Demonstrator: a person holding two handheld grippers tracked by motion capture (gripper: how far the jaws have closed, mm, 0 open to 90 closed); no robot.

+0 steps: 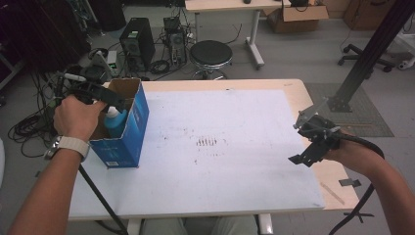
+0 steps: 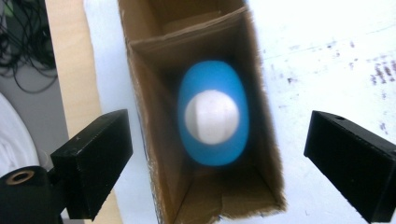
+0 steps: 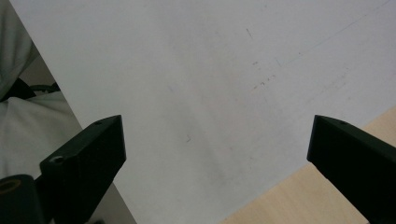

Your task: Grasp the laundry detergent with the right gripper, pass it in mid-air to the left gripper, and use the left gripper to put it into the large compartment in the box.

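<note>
Standing inside the blue box (image 1: 128, 128), the blue bottle (image 2: 213, 113) is free. The left claw (image 1: 108, 98) hangs above that box, jaws apart. The right claw (image 1: 307, 142), far from the box, is apart too.

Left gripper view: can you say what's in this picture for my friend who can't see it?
A blue bottle with a white cap stands inside an open cardboard box, seen from straight above. The left gripper hangs over it, its black jaws wide apart and touching nothing.

The left hand (image 1: 73, 117) holds the left gripper (image 1: 111, 99) up high and points it down. Its two black jaws stand wide apart with nothing pinched between them. The right hand (image 1: 353, 154) holds the right gripper (image 1: 306, 147) low, off to the side. Its jaws gape wide too.
</note>
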